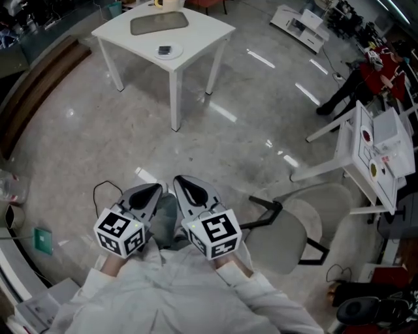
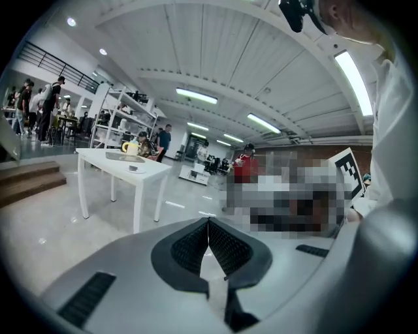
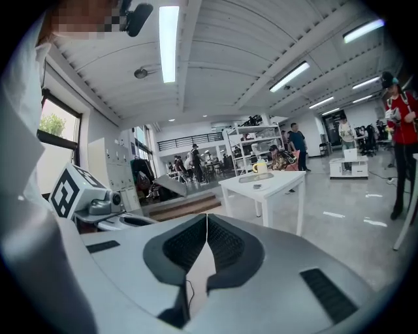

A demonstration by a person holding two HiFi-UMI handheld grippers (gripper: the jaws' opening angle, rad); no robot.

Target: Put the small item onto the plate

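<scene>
A white table [image 1: 196, 32] stands far ahead on the grey floor. On its near corner lies a white plate [image 1: 169, 51] with a small dark item [image 1: 164, 49] resting on it. A grey mat [image 1: 159, 23] and a yellow mug [image 1: 171, 3] sit further back. My left gripper [image 1: 157, 188] and right gripper [image 1: 177, 179] are held side by side close to my body, well short of the table. Both are shut and hold nothing. The left gripper [image 2: 208, 222] sees the table [image 2: 124, 163] to its left. The right gripper [image 3: 207, 217] sees the table [image 3: 268, 182] to its right.
A round grey chair [image 1: 287, 228] stands just to my right. A white desk [image 1: 372, 150] and a person in red [image 1: 382, 68] are further right. A black cable [image 1: 104, 189] and a green item [image 1: 43, 240] lie at my left, with wooden steps [image 1: 39, 91] beyond.
</scene>
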